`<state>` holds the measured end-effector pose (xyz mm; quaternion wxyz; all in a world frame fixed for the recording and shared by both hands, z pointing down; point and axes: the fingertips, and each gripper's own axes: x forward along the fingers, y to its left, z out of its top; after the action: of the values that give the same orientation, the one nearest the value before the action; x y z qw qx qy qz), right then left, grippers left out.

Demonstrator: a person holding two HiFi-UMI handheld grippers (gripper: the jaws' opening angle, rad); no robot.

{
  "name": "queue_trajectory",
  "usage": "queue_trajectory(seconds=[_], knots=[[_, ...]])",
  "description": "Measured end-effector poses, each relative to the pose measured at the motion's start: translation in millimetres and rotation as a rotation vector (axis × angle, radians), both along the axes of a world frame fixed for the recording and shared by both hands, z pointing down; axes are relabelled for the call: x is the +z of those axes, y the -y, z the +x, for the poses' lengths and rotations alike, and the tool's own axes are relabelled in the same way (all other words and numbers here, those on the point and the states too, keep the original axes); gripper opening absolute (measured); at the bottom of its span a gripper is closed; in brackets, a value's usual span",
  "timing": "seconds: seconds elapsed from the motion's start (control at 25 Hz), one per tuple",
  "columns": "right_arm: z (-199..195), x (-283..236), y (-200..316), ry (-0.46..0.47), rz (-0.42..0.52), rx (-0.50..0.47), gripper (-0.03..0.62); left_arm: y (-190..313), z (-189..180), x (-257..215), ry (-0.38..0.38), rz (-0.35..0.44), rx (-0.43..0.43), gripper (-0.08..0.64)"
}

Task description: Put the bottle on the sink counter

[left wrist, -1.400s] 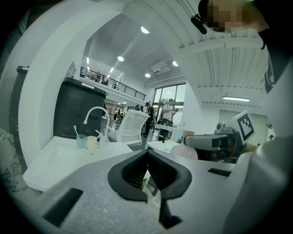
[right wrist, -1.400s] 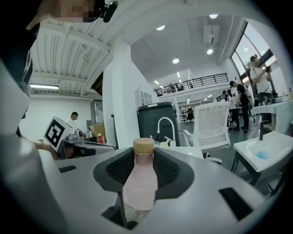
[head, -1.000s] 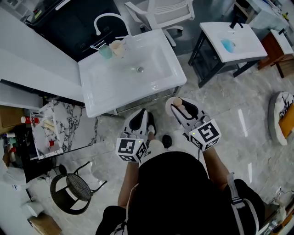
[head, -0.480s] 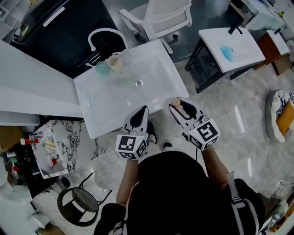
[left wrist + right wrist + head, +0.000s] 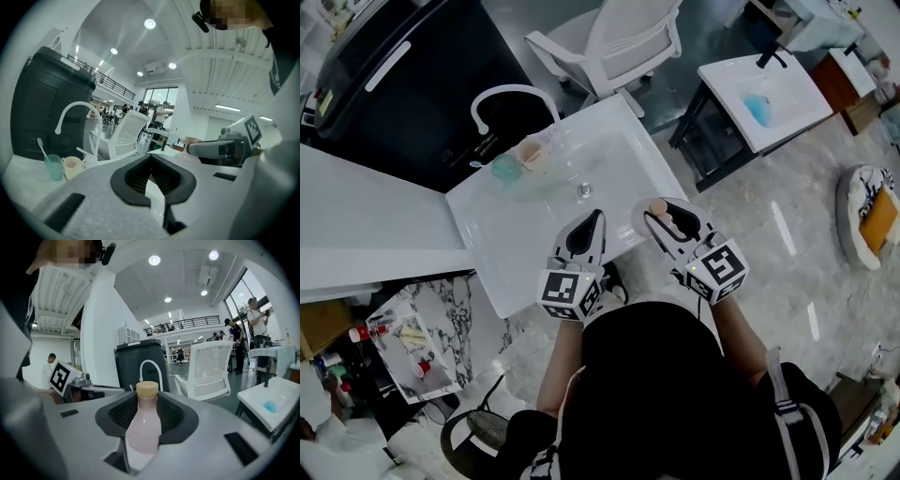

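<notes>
A pale pink bottle (image 5: 143,430) with a tan cap sits upright between the pads of my right gripper (image 5: 144,403), which is shut on it. In the head view that gripper (image 5: 660,212) and the bottle (image 5: 658,208) hover over the front right edge of the white sink counter (image 5: 508,265). My left gripper (image 5: 596,217) is beside it to the left, over the basin's front rim. Its jaws meet at the tips with nothing between them, as the left gripper view (image 5: 151,158) shows.
A curved white faucet (image 5: 501,95), a teal cup (image 5: 505,168) with a toothbrush and a beige cup (image 5: 532,154) stand at the basin's back. A white chair (image 5: 619,36), a black cabinet (image 5: 389,80), a second small washstand (image 5: 769,86) and a marble side table (image 5: 417,342) surround it.
The person has stepped toward the sink: both grippers went from over the floor to over the basin's front edge. The bottle stays in the right gripper; the left stays shut.
</notes>
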<state>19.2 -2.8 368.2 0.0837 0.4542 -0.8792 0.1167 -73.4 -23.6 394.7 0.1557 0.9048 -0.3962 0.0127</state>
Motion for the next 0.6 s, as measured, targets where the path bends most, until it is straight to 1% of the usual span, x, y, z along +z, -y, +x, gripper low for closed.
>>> queue_trajectory(seconds=[0.24,0.36,0.6], knots=[[-10.5,4.0,15.6,-0.006,-0.004,0.046,0.132,20.7,-8.2,4.5,-0.002,0.006,0.053,0.018],[-15.0,7.3,21.6,-0.006,-0.009,0.065,0.132,29.8,-13.7,10.8,-0.004,-0.005,0.063,0.018],[-21.4,16.1,18.9,-0.009,-0.034,0.086,0.132,29.6,-17.8,18.5,0.001,-0.027,0.089,0.018]])
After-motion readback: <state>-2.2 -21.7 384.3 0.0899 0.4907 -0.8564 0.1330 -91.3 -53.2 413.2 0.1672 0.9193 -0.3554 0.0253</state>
